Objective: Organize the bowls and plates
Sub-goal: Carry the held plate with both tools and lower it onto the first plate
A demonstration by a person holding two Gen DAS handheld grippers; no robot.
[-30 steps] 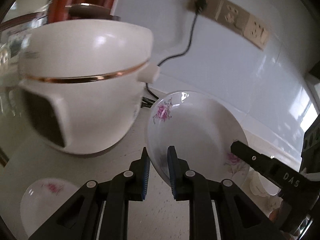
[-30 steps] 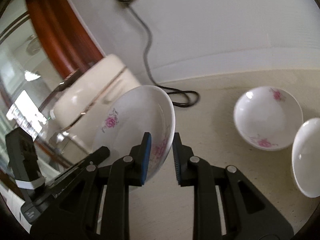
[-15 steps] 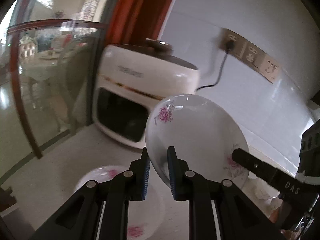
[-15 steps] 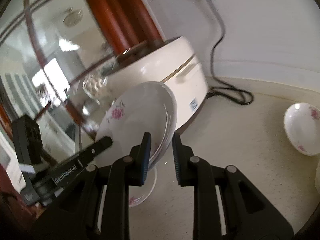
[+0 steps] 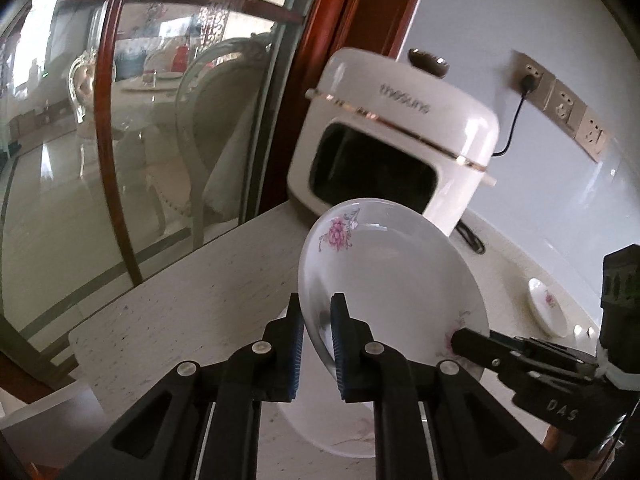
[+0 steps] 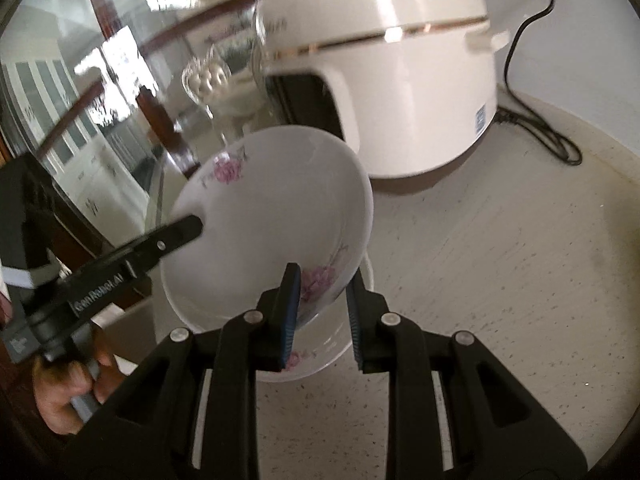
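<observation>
Both claws, left (image 5: 316,344) and right (image 6: 322,312), pinch floral plate (image 5: 384,280) rim; only right view shows hand (image 6: 68,396).

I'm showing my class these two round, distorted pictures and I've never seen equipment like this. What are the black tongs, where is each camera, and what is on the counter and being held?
There is no robot here. A person holds a hand-operated two-finger gripper in each hand, and each gripper carries a wide-angle camera looking along its fingers, hence the round, bent look.

In the left camera's picture, the left gripper is shut on the rim of a white flowered bowl; the right gripper's tip shows at the far rim. In the right camera's picture, the right gripper clamps the opposite rim, and the person's hand is seen gripping the left tool.

So both grippers hold one tilted bowl, above a second bowl resting on the speckled counter. Behind stands a white rice cooker, plugged into the wall. Another small dish sits farther along.
</observation>
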